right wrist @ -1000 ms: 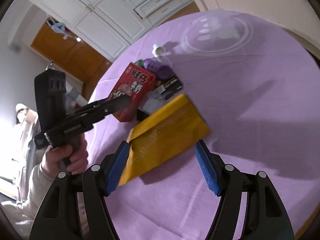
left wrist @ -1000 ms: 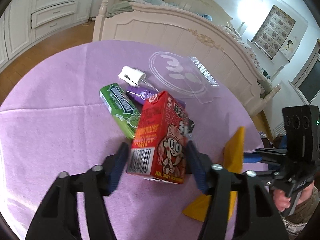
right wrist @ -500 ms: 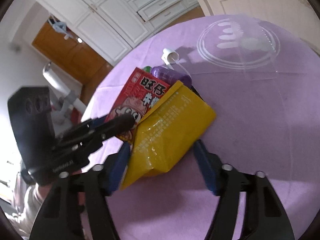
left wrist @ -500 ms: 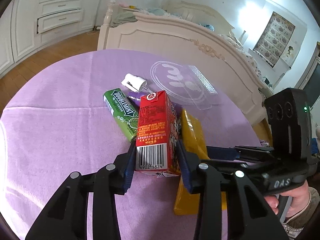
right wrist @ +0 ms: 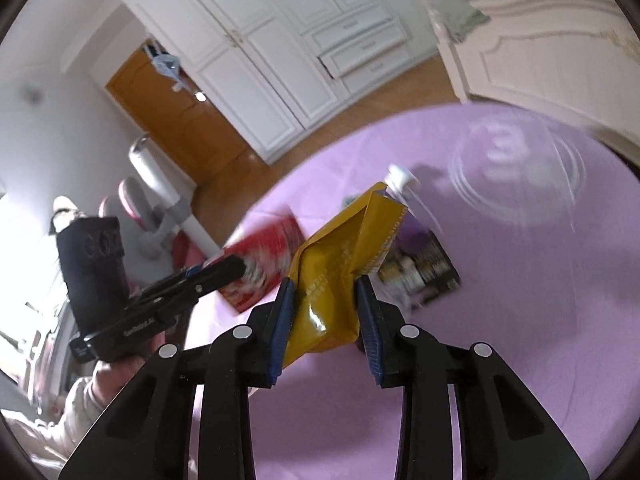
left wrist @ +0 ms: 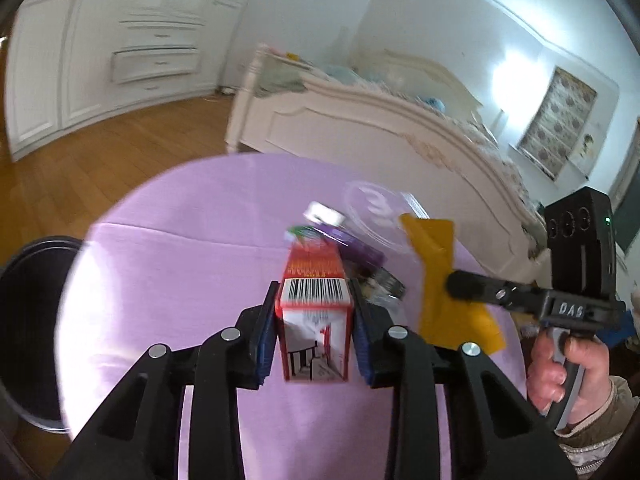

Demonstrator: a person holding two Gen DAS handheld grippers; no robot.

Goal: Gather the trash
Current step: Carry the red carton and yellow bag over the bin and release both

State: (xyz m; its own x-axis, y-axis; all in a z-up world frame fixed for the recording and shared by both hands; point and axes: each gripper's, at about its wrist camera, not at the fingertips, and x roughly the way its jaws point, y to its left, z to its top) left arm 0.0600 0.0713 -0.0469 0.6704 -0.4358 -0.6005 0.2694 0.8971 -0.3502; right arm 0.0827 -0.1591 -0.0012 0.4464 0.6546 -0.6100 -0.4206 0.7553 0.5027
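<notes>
My left gripper (left wrist: 314, 320) is shut on a red drink carton (left wrist: 316, 304) with a barcode and holds it lifted above the purple table (left wrist: 168, 280). The carton also shows in the right wrist view (right wrist: 264, 256). My right gripper (right wrist: 326, 308) is shut on a crumpled yellow packet (right wrist: 340, 268) and holds it above the table; the packet also shows in the left wrist view (left wrist: 440, 276). On the table lie a purple bottle (left wrist: 356, 244) with a white cap (left wrist: 322, 212), a dark wrapper (right wrist: 424, 272) and a green pack, mostly hidden.
A clear plastic lid (right wrist: 516, 168) lies further back on the table. A black bin (left wrist: 32, 320) stands on the floor left of the table. A white bed (left wrist: 380, 132) stands behind the table, and white cabinets (right wrist: 304, 52) line the wall.
Both grippers closed on their items and lifted them: the left raised the red carton, the right raised the yellow packet. The views tilted up and back from the table.
</notes>
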